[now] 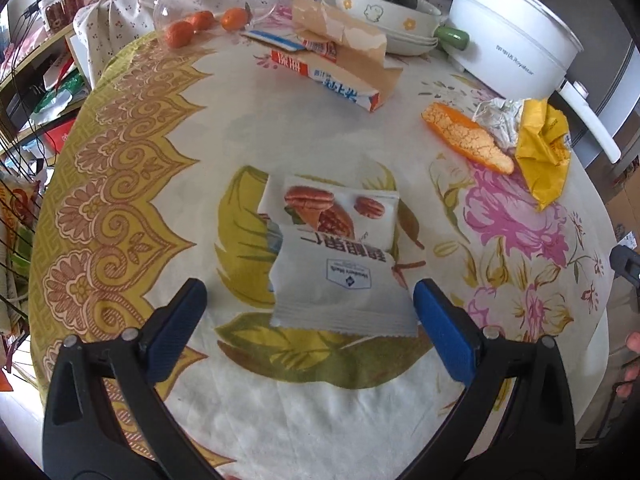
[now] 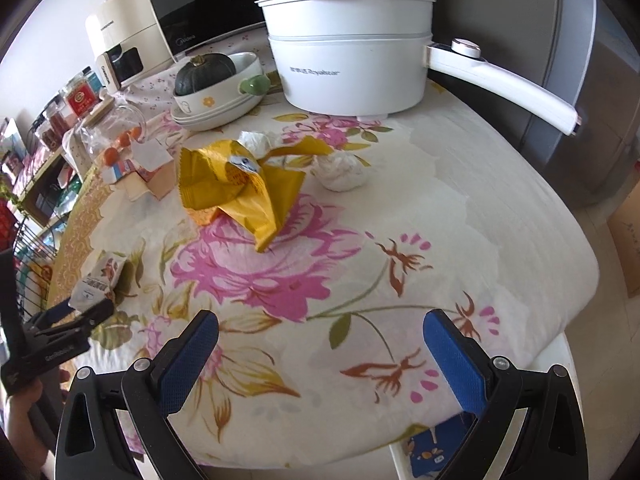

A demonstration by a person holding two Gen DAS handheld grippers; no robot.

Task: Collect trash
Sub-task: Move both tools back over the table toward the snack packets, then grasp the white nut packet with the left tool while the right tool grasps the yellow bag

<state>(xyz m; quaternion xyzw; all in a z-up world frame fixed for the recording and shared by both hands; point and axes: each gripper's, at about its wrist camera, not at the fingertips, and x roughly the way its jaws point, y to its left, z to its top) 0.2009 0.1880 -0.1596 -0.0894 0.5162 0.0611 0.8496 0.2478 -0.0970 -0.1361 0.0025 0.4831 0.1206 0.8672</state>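
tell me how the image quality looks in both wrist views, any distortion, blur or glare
Left wrist view: strong fisheye bending with dark corners; the nut packet between the open left gripper is sharp, soft daylight, faint shadows. Right wrist view: same curvature; the yellow wrapper is fairly crisp, the white pot bright but not blown out, and the open right gripper is in focus.

white pot (image 2: 352,68) – "Royalstar", microwave (image 2: 200,12) – perhaps "Midea"
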